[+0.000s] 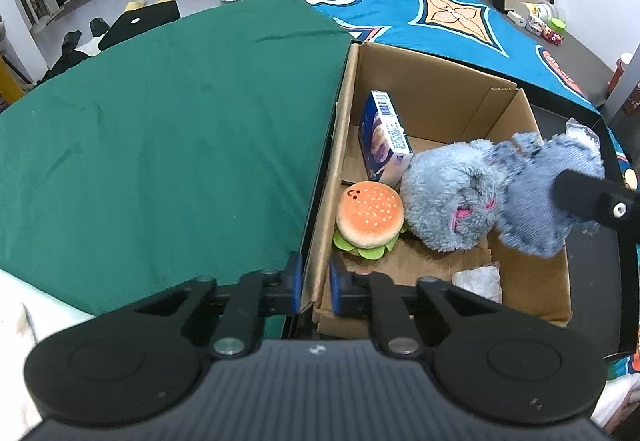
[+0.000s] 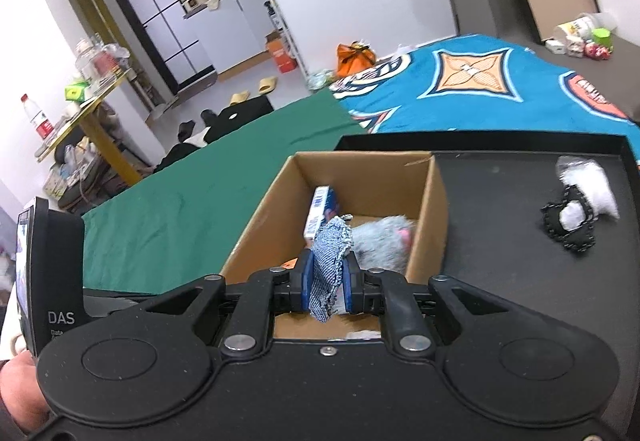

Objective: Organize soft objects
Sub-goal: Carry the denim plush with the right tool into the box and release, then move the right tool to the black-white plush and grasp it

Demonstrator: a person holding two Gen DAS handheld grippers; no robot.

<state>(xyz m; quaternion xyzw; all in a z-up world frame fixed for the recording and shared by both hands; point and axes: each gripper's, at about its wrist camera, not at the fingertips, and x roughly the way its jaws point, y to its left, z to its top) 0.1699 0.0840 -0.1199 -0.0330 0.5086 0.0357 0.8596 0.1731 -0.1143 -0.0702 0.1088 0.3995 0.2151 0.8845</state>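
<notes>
Here, the right gripper [image 2: 327,283] clenches a blue denim piece [image 2: 327,261] above the cardboard box [image 1: 440,81], where a grey plush toy [image 1: 448,197], burger plush [image 1: 370,217] and small carton [image 1: 384,137] lie. The left gripper [image 1: 315,281] pinches the box's near wall.

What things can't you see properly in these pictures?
- Left wrist view: the blue carton has print too small to read.
- Left wrist view: the denim piece is blurred and partly behind the right gripper's finger.
- Right wrist view: the grey plush is half hidden by the cardboard box wall.
- Right wrist view: the burger toy is hidden behind the right gripper.
</notes>
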